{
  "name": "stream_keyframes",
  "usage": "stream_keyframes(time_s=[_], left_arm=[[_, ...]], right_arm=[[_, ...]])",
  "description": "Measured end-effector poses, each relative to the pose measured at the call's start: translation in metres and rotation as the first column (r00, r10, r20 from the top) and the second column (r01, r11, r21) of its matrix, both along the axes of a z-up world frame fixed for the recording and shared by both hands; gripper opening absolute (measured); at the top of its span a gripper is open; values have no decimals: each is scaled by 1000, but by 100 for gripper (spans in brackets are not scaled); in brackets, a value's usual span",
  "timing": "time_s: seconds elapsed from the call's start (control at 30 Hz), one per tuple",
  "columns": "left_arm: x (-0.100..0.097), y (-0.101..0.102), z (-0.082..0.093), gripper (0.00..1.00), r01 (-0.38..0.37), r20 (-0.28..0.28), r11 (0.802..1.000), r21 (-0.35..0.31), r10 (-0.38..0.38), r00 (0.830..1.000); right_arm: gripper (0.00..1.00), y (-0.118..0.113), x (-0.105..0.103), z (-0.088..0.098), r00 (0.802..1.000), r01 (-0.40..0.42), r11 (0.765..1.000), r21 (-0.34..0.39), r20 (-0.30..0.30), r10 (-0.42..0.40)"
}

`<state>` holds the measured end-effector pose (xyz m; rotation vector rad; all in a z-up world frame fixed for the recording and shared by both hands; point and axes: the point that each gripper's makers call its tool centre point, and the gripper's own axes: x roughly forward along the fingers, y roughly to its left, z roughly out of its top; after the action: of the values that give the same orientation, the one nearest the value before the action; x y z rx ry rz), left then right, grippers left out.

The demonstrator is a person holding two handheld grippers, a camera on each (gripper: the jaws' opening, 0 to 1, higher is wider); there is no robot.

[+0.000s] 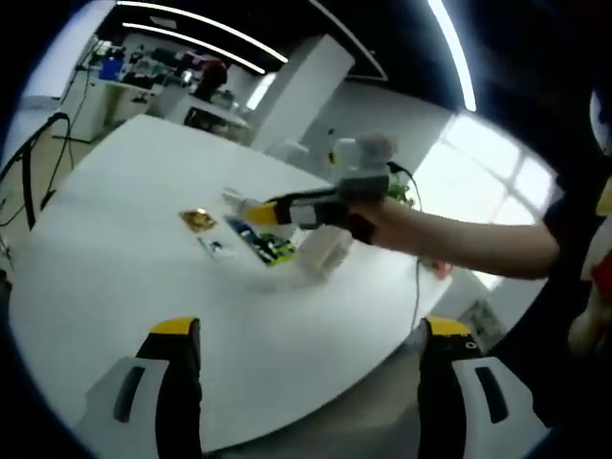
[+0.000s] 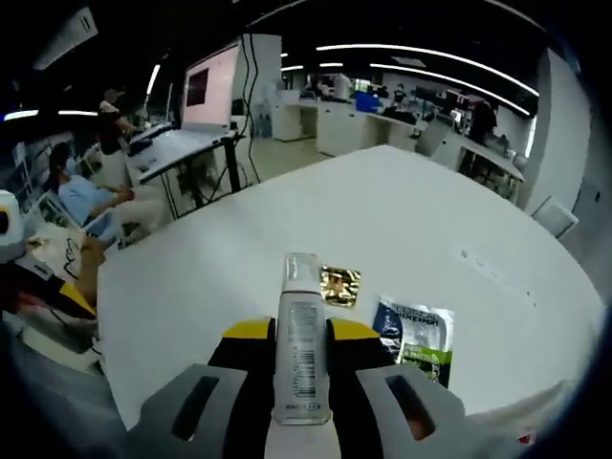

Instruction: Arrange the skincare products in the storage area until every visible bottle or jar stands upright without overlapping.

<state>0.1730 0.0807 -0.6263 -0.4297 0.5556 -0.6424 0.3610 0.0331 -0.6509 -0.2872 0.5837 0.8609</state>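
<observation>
Right gripper [image 2: 302, 359] clamps a clear bottle [image 2: 302, 349], seemingly upright; left gripper [image 1: 311, 359] gapes wide, empty.

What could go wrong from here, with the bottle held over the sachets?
1. The right tool grips the bottle near its base, so the tall top may tip when set down.
2. The gold sachet and green sachet lie flat just ahead; a bottle placed on either would overlap and stand unsteadily.
3. In the left gripper view, the white box sits close to the right tool and could get nudged.
</observation>
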Motion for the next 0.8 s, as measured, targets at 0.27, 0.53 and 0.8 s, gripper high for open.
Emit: stream_keyframes(time_s=[0.27,0.53,0.8], left_arm=[[-4,-13,10,86,5,17,1000,-7,-5,1000],[-7,-29,25,85,3,30,997,-77,-1,1000],[0,-43,53,85,-2,67,984,-178,14,998]], right_arm=[[20,-4,-33,30,1000,-15,993,113,-16,17],[19,-11,-67,53,991,22,949,313,-131,20],[19,-27,-96,75,964,99,846,525,-260,49]])
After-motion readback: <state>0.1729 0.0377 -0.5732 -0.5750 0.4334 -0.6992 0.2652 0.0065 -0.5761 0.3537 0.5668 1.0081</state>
